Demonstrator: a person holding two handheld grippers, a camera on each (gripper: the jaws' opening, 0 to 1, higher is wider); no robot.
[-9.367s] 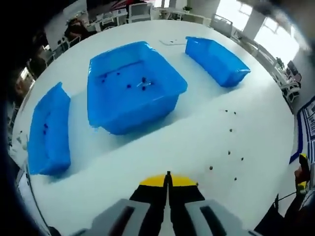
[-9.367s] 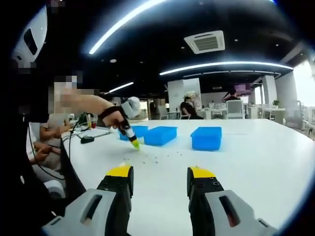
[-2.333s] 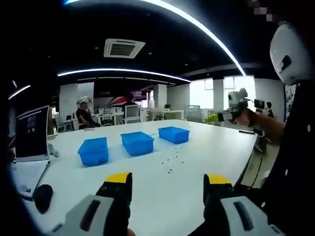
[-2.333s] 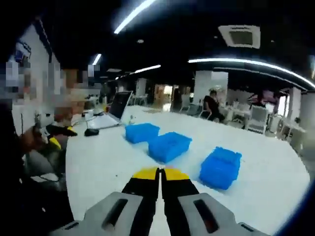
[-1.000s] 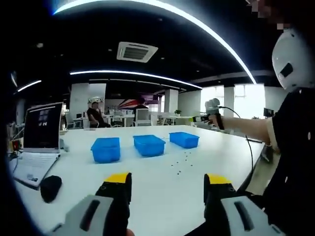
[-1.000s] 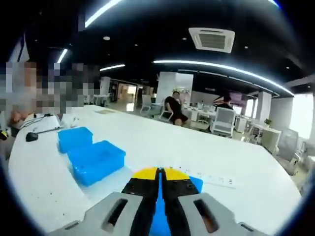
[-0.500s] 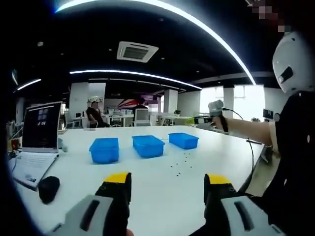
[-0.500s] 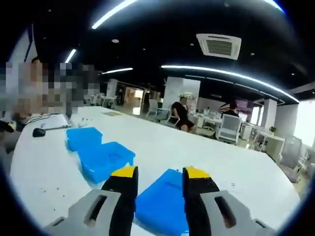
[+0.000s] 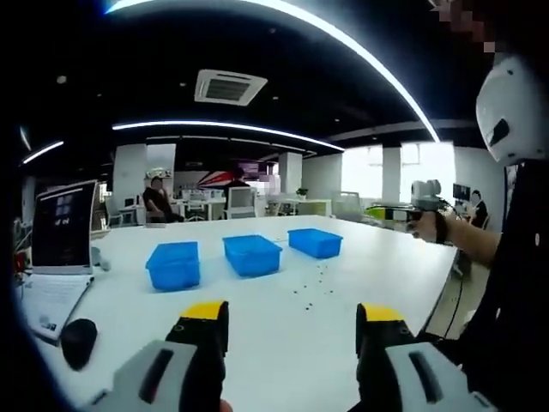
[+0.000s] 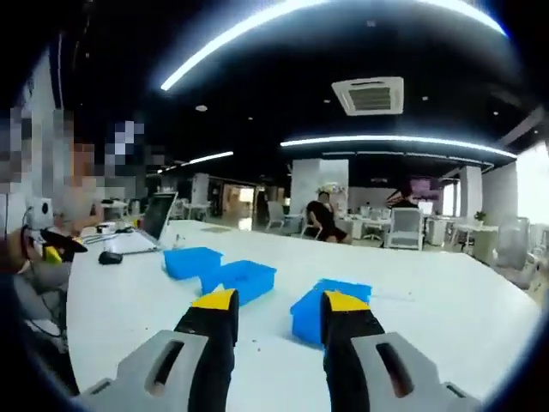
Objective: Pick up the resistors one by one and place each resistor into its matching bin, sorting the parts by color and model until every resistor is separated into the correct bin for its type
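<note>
Across the broad round white table [image 9: 283,322], which takes up the lower half of both views, three open blue plastic bins stand in a row: in the left gripper view the left blue bin [image 9: 173,265] sits near ten o'clock of centre, the middle blue bin [image 9: 252,255] just above centre and the right blue bin [image 9: 314,242] toward one o'clock. The small dark resistors [image 9: 310,287] lie loose on the bare tabletop just in front of the middle and right bins, too small to tell colour or model. The left gripper [image 9: 292,316], grey with yellow tips, rises at six o'clock with its jaws spread wide and nothing between them; the right gripper [image 10: 279,305] likewise stands apart and empty, held well above the table. My judgement is that both grippers are far from the parts, so the risk lies in the coming approach: such tiny pieces could skid away or be nudged together, or be dropped into the wrong bin. An open black laptop [image 9: 63,226] and dark mouse [image 9: 78,340] lie at nine o'clock; beyond is an open office with strip lights.
</note>
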